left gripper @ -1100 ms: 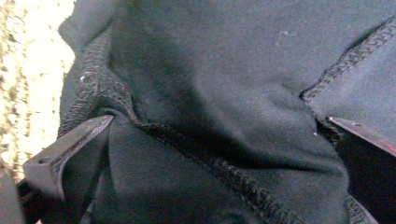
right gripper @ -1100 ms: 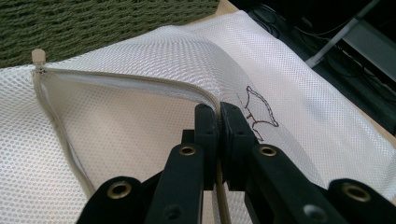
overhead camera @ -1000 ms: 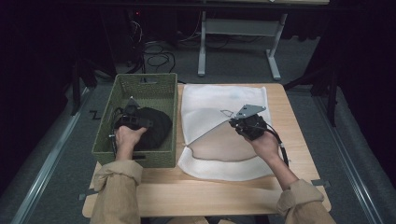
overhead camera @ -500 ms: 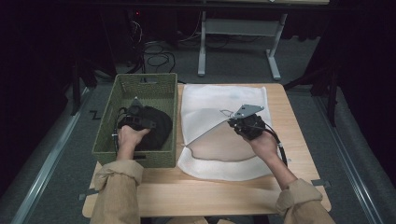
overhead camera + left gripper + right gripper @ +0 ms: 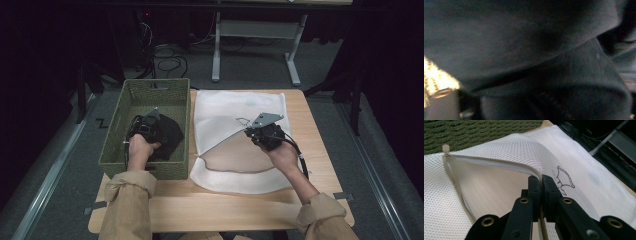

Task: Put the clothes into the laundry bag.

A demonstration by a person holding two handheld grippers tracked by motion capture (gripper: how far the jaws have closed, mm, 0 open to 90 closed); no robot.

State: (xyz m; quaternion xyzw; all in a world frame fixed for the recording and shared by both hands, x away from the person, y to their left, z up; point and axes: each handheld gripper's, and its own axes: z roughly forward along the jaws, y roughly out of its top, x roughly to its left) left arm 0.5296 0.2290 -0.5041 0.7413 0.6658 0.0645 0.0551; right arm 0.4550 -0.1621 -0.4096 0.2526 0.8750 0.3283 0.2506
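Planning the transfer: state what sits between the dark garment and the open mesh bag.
In the high view, only the green basket's wall separates the dark garment from the mesh bag.

Black garment (image 5: 167, 136) in basket; white mesh bag (image 5: 235, 107) unzipped

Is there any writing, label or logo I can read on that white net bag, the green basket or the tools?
No readable words or numbers anywhere.
White mesh bag: a small dark outline drawing beside the right gripper, a figure and no letters.
Green basket: no label seen.
Dark cloth in the basket: too dark and blurred to tell.
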